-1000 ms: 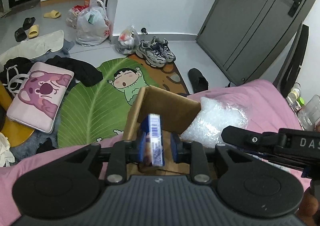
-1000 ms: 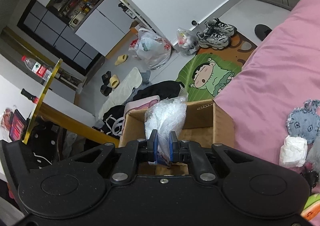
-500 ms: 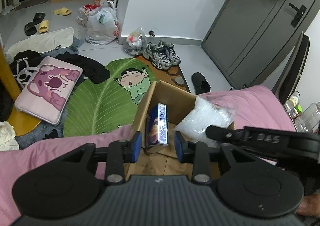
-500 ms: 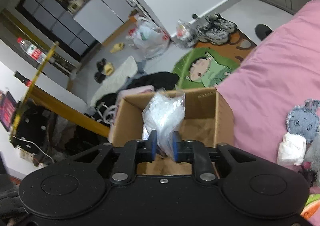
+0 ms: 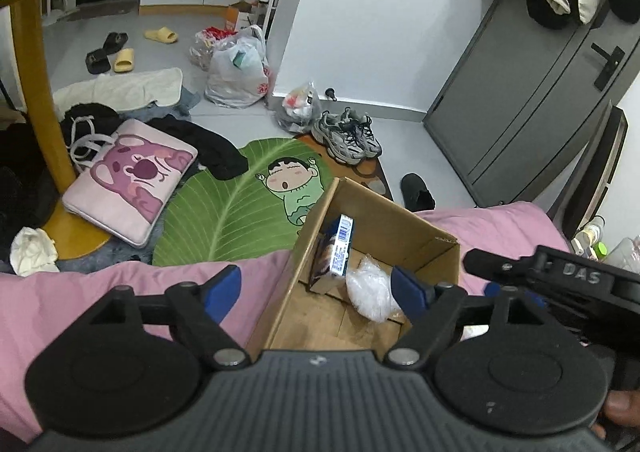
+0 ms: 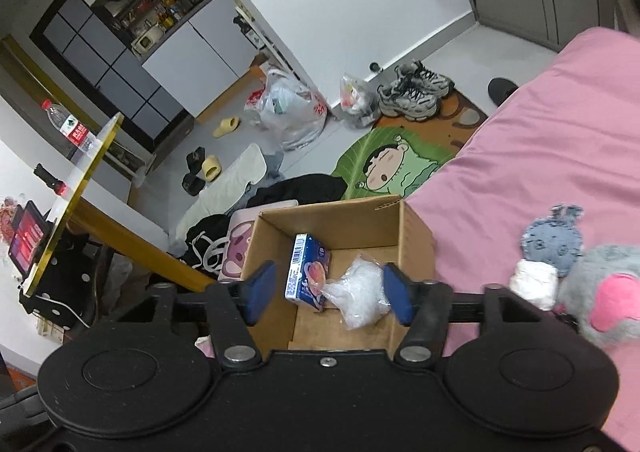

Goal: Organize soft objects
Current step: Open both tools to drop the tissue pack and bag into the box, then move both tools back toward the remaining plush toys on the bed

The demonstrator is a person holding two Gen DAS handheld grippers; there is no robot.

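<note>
An open cardboard box (image 5: 384, 212) (image 6: 414, 228) stands on the pink bed at its edge. Inside it a blue tissue pack (image 5: 336, 252) (image 6: 306, 272) leans against the left wall, and a clear plastic bag (image 5: 370, 288) (image 6: 362, 292) lies beside it on the floor. My left gripper (image 5: 316, 288) hangs above the box, jaws opening wide, nothing between the pads. My right gripper (image 6: 328, 288) also hovers over the box, jaws opening and apart from both items. A grey plush toy (image 6: 554, 240), a white bundle (image 6: 534, 280) and a grey-pink plush (image 6: 604, 288) lie on the bed at the right.
The pink bedsheet (image 5: 120, 292) (image 6: 540, 156) spreads around the box. On the floor lie a leaf-shaped rug (image 5: 232, 208), a pink pillow (image 5: 132, 180), dark clothes (image 5: 208, 148), sneakers (image 5: 346, 136), plastic bags (image 5: 236, 68) and slippers. A yellow-legged table (image 5: 36, 92) stands left; grey cabinet (image 5: 532, 100) right.
Both grippers let go: the tissue pack left the left jaws and the plastic bag left the right jaws, and both dropped into the box. Both grippers spread wide and rose away from it.
</note>
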